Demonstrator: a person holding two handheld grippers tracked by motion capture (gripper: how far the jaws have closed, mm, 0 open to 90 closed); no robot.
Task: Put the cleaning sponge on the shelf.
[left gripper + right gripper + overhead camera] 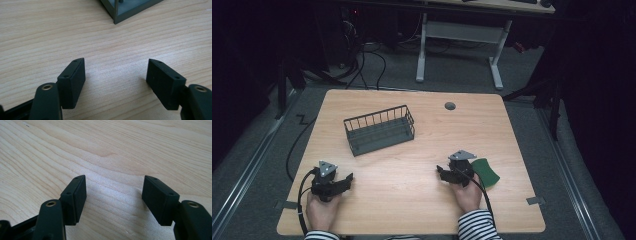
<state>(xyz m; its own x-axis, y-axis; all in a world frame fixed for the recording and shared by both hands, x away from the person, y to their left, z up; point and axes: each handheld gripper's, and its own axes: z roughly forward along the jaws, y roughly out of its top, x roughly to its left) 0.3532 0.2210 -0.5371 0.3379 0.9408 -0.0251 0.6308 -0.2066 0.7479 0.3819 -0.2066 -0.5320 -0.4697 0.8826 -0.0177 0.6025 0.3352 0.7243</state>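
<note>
A: Where does the flat dark green sponge-like pad (485, 172) lie?

B: On the pale wooden bench (412, 165), just beside the right gripper (443, 173), on its outer side, long axis slanting away; the jaws point the other way.

A: And the jaws?

B: Both sets released, empty. The left gripper (346, 180) rests well apart, nearer the dark grey wire basket (379, 129). The right hand is the 1 nearer.

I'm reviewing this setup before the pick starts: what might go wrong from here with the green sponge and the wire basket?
1. The green sponge lies beside and partly behind the right tongs, which point away from it; the hand must turn, and the trailing cable could drag the sponge.
2. The sponge sits near the table edge on that side, so a nudge may push it off.
3. The wire basket looks light; bumping its rim may shift it.
</note>
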